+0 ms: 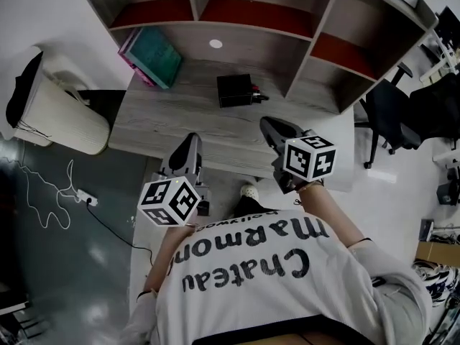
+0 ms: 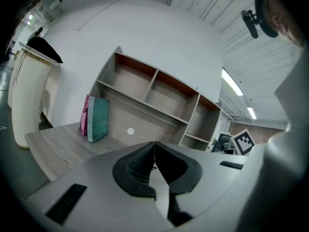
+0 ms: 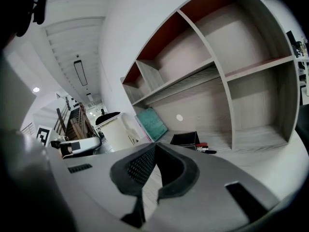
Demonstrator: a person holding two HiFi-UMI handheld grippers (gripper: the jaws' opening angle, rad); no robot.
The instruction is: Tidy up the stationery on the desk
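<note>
L gripper (image 1: 191, 139), R gripper (image 1: 269, 124): black box (image 1: 234, 90) beyond.

Matt wood grain, dull plastic, a shining floor
The worktop (image 1: 165, 124) showed a pale grey wood-grain finish, matt and faintly streaked; the shelf unit (image 1: 251, 52) above it wore the same finish, with smooth red-brown panels inside its upper compartments. The black box (image 1: 234, 90) looked smooth and matt, and the teal book (image 1: 157, 56) had a dull cover like card. The left claw (image 2: 154, 146) and the right claw (image 3: 155, 149) had smooth matt grey plastic shells, with black pads (image 2: 137, 166) finely ribbed like rubber. The floor (image 1: 93, 257) was dark and glossy, throwing back patches of light. The person's shirt (image 1: 287, 279) was soft white cloth with black print
</note>
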